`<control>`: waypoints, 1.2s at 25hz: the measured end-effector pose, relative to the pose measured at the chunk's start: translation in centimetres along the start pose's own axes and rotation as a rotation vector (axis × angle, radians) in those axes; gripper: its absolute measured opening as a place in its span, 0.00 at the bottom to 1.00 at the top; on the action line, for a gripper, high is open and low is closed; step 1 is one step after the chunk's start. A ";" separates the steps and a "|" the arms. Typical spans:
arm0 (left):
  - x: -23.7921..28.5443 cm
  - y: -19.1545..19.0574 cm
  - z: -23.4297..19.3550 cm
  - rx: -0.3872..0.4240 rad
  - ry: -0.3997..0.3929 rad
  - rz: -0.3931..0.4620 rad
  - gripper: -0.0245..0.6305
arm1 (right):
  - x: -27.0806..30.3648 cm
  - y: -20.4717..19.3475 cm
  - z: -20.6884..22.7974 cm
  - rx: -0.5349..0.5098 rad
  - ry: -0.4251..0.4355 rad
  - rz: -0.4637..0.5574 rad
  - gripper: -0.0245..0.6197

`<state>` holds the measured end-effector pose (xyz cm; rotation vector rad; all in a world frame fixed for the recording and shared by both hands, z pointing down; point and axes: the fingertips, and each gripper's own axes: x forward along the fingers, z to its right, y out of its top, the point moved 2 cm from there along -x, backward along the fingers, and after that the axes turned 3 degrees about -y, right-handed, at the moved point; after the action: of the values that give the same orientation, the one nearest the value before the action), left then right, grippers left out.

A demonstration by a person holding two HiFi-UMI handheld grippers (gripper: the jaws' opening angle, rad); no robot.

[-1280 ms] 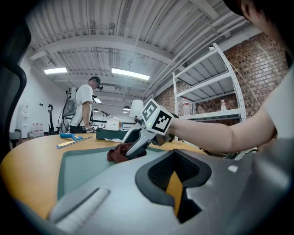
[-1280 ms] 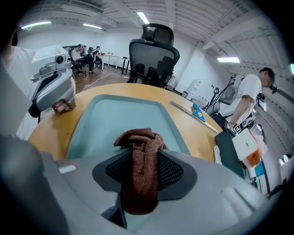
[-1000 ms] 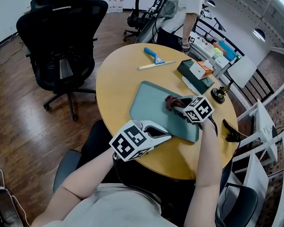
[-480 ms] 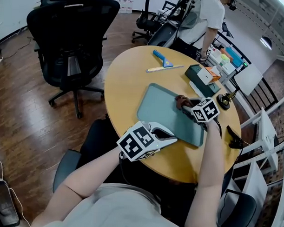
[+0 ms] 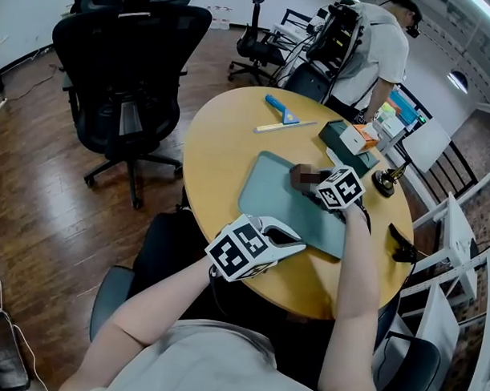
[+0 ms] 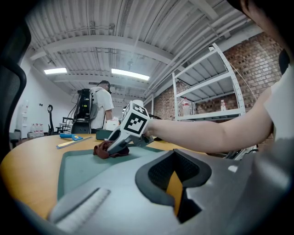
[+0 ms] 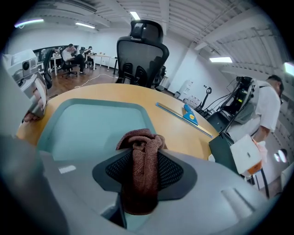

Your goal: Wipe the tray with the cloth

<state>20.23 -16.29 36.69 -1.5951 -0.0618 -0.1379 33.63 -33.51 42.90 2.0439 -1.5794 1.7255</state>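
Observation:
A teal tray (image 5: 273, 192) lies on the round wooden table (image 5: 222, 158). My right gripper (image 5: 316, 187) is shut on a bunched reddish-brown cloth (image 5: 304, 177) and presses it onto the tray's far right part. In the right gripper view the cloth (image 7: 143, 165) hangs pinched between the jaws over the tray (image 7: 92, 124). The left gripper view shows that same cloth (image 6: 109, 150) under the right gripper (image 6: 115, 146). My left gripper (image 5: 296, 239) rests at the tray's near edge, jaws together with nothing visible between them.
A blue-handled scraper (image 5: 278, 108) and a pale strip (image 5: 283, 125) lie at the table's far side. A dark green box (image 5: 343, 150) with a white-and-orange carton (image 5: 361, 139) sits far right. A black office chair (image 5: 125, 66) stands left; a person (image 5: 370, 51) stands behind the table.
My right gripper has slid the cloth a little inward from the tray's far right edge. My left gripper has stayed at the near edge. The standing person has come further into view.

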 end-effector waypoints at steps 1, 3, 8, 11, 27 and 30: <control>0.0 0.0 0.1 0.001 -0.002 0.001 0.04 | -0.1 0.0 -0.3 -0.004 0.006 0.001 0.28; 0.0 0.0 0.1 0.001 -0.004 0.000 0.04 | -0.6 0.1 -1.2 -0.015 0.025 0.011 0.28; 0.1 0.0 0.1 0.002 -0.007 -0.001 0.04 | -2.4 0.5 -4.6 -0.071 0.081 0.049 0.28; 0.0 0.0 0.0 -0.001 -0.007 -0.001 0.04 | -3.3 0.6 -6.5 -0.112 0.104 0.055 0.28; 0.0 -0.2 -0.1 -0.001 -0.008 0.000 0.04 | -6.3 0.6 -12.4 -0.209 0.165 0.096 0.28; -0.1 -0.2 0.0 -0.001 -0.011 0.002 0.04 | -6.6 0.4 -12.8 -0.201 0.173 0.102 0.28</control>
<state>20.12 -16.32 36.87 -1.5973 -0.0681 -0.1275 25.09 -21.83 42.64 1.7028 -1.7473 1.6458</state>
